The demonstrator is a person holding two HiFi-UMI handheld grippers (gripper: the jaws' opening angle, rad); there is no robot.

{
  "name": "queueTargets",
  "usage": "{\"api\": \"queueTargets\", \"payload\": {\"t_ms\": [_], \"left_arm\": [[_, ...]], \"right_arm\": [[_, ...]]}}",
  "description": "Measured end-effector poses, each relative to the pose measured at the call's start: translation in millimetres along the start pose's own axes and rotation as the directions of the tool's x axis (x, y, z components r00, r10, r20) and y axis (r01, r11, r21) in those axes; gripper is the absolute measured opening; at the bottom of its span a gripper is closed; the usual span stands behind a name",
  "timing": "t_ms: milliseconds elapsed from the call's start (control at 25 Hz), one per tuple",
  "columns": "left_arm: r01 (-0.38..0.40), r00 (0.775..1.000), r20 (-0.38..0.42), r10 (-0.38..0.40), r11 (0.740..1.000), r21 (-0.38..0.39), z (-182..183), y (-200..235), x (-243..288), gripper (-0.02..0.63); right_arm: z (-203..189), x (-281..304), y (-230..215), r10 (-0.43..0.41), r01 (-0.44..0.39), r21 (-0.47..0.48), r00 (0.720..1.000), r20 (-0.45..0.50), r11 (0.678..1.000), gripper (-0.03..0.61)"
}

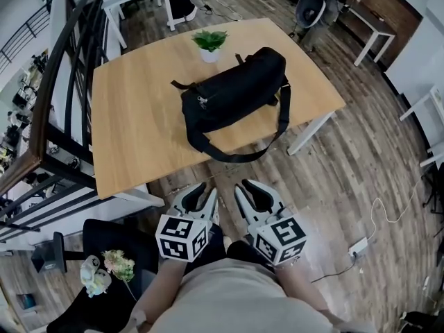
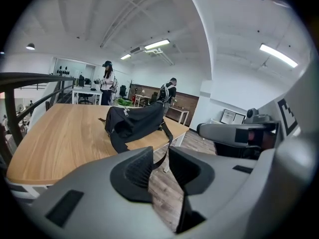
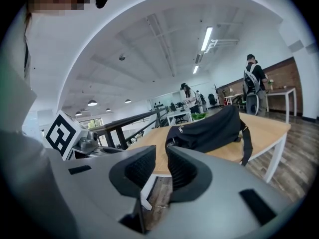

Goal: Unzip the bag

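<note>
A black duffel bag (image 1: 232, 92) lies zipped on the wooden table (image 1: 139, 116), with its shoulder strap (image 1: 236, 155) hanging over the near edge. A small zipper pull (image 1: 202, 101) shows near the bag's left end. Both grippers hover side by side over the floor, short of the table edge and apart from the bag. My left gripper (image 1: 201, 189) has a narrow gap between its jaws and nothing in it. My right gripper (image 1: 250, 188) is likewise open and empty. In the left gripper view my left gripper (image 2: 160, 156) points at the bag (image 2: 137, 121). In the right gripper view my right gripper (image 3: 161, 156) faces the bag (image 3: 207, 128).
A small potted plant (image 1: 209, 44) stands behind the bag. A dark railing (image 1: 62, 82) runs along the table's left side. A black chair with flowers (image 1: 111, 269) sits at my lower left. A power strip (image 1: 357, 247) lies on the floor. People stand at far desks (image 2: 107, 83).
</note>
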State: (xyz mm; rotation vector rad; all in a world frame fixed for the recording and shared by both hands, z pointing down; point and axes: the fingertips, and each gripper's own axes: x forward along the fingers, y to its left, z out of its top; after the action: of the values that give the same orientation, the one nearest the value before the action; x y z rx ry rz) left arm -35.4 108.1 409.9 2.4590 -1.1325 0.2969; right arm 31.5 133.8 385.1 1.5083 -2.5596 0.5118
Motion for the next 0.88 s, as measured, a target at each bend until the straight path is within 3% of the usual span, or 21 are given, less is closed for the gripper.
{"api": "queueTargets", "payload": {"t_ms": [280, 880], "left_arm": [[0.011, 1.0, 0.005, -0.011, 1.0, 0.006, 29.5, 28.9, 44.4, 0.104], [-0.012, 0.999, 0.044, 0.013, 1.0, -0.018, 110.0, 140.0, 118.1, 0.104]], "right_arm": [[25.4, 46.7, -30.7, -0.005, 0.005, -0.013, 1.0, 0.008, 1.0, 0.061], [80.8, 187.4, -61.9, 0.028, -0.034, -0.113, 0.998, -0.05, 0.993, 0.061]]}}
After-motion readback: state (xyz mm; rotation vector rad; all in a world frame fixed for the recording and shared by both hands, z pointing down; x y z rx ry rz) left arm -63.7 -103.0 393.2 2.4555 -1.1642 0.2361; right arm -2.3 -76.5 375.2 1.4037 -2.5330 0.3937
